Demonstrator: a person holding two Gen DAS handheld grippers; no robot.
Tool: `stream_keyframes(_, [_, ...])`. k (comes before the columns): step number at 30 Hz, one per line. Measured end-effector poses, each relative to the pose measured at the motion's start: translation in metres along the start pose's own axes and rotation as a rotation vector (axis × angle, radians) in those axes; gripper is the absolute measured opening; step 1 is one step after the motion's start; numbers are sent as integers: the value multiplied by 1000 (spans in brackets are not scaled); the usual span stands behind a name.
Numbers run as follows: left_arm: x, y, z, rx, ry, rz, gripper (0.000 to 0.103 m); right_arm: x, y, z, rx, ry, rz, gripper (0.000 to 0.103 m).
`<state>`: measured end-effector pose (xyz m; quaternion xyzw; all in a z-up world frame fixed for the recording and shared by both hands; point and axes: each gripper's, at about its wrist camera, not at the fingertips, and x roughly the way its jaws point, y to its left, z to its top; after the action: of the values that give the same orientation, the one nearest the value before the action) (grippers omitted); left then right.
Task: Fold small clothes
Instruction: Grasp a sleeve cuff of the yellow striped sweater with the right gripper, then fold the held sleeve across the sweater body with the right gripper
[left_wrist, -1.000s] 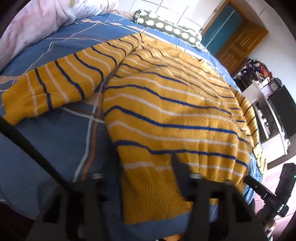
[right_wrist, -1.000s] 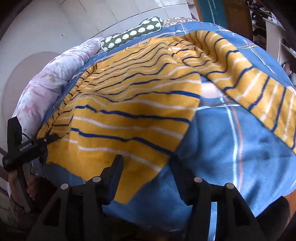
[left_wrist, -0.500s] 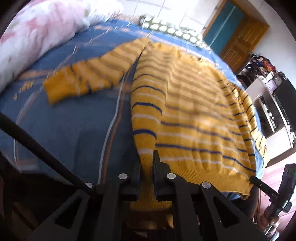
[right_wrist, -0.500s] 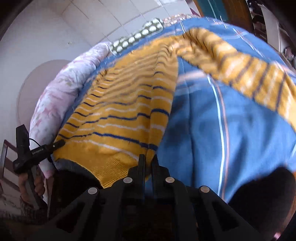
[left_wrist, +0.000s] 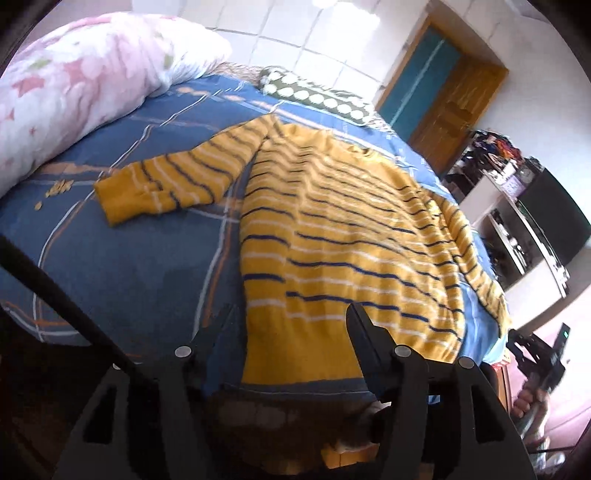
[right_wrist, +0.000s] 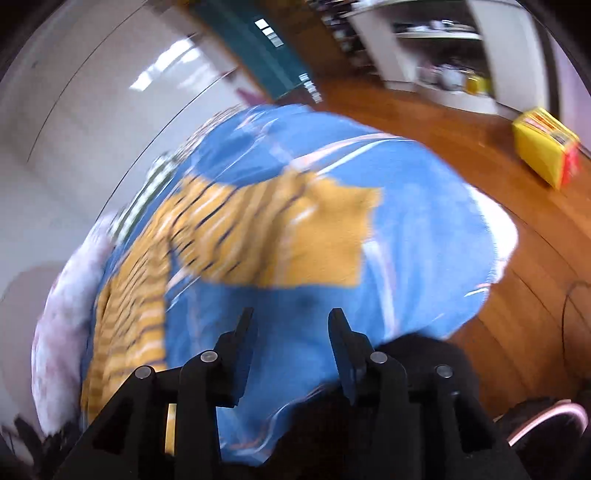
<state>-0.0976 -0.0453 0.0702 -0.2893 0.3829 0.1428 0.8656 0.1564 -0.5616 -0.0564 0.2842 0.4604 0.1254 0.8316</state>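
Observation:
A yellow sweater with blue and white stripes lies flat on the blue plaid bedspread, one sleeve stretched out to the left. My left gripper hovers above the sweater's hem at the bed's near edge; its jaws are opening and hold nothing. In the blurred right wrist view the other sleeve lies across the bedspread. My right gripper hangs over bare bedspread in front of that sleeve's cuff, jaws opening, nothing between them.
A pink floral duvet is bunched at the far left of the bed, a green spotted pillow at its head. A wooden door and shelves stand beyond. A yellow box sits on the wooden floor.
Both grippers shut on the sweater's hem corners, then let go and opened. The left one drew back and rose. The right one swung away toward the right sleeve, rolling as it went.

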Motion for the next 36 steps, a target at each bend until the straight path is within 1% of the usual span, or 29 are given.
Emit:
stream_keyframes(1, [-2,-3,0,14,-15,-14,59,4,-2,5,-4,-19,-26,44])
stream_keyframes(2, [-5,-6,-3,30,-49,-42,60,6,-7,10,-7,-28,-41,44])
stream_keyframes(3, [-9,-12,-3,47,-62,-51,62,11,-7,15,-5,-32,-50,44])
stream_keyframes(4, [-14,-15,-8,63,-105,-74,63,17,-7,21,-3,-36,-54,44])
stream_keyframes(5, [-18,-18,-9,75,-118,-77,66,19,-11,26,-7,-38,-50,44])
stream_keyframes(7, [-25,-25,-10,102,-142,-71,67,27,-4,33,-24,-28,-47,44])
stream_keyframes(8, [-28,-27,-10,113,-153,-66,67,32,1,35,-37,-17,-43,37])
stream_keyframes(9, [-30,-29,-10,122,-160,-59,67,35,2,37,-50,2,-36,13])
stream_keyframes(10, [-32,-29,-11,125,-171,-56,67,35,3,38,-62,19,-35,11])
stream_keyframes(11, [-34,-29,-11,126,-175,-53,67,32,4,43,-76,9,-49,11])
stream_keyframes(13, [-37,-27,-10,131,-188,-37,67,11,2,58,-84,-66,-82,9])
stream_keyframes(15, [-44,-19,-9,103,-200,-35,67,-9,-10,75,-42,-120,-110,8])
stream_keyframes(17, [-48,-13,-8,83,-211,-25,67,-25,-20,100,-1,-175,-169,8])
stream_keyframes(19, [-49,-6,-6,70,-216,-6,67,-27,-19,121,9,-186,-208,7])
stream_keyframes(20, [-50,-3,-5,65,-219,2,67,-26,-12,125,0,-183,-223,7])
stream_keyframes(22, [-50,3,-4,57,-220,13,67,-21,14,135,-58,-186,-256,7])
stream_keyframes(23, [-51,7,-5,49,-221,13,67,-18,32,138,-96,-185,-243,7])
stream_keyframes(24, [-51,9,-5,47,-222,13,67,-14,52,140,-133,-178,-210,7])
stream_keyframes(25, [-52,12,-6,41,-222,11,67,-8,81,141,-180,-166,-170,7])
stream_keyframes(26, [-52,15,-6,37,-223,8,67,-4,101,138,-214,-157,-143,7])
stream_keyframes(28, [-53,19,-8,32,-224,4,67,13,157,132,-298,-116,-65,7])
stream_keyframes(30, [-54,26,-11,33,-229,7,67,37,216,119,-381,-57,12,7])
stream_keyframes(31, [-55,27,-13,35,-234,11,67,54,252,108,-431,-19,53,7])
stream_keyframes(34, [-60,38,-19,37,-255,22,68,97,330,73,-536,73,142,7])
stream_keyframes(35, [-62,42,-20,34,-260,20,68,116,361,55,-575,115,171,7])
stream_keyframes(36, [-64,48,-22,28,-265,15,69,130,385,43,-599,144,190,7])
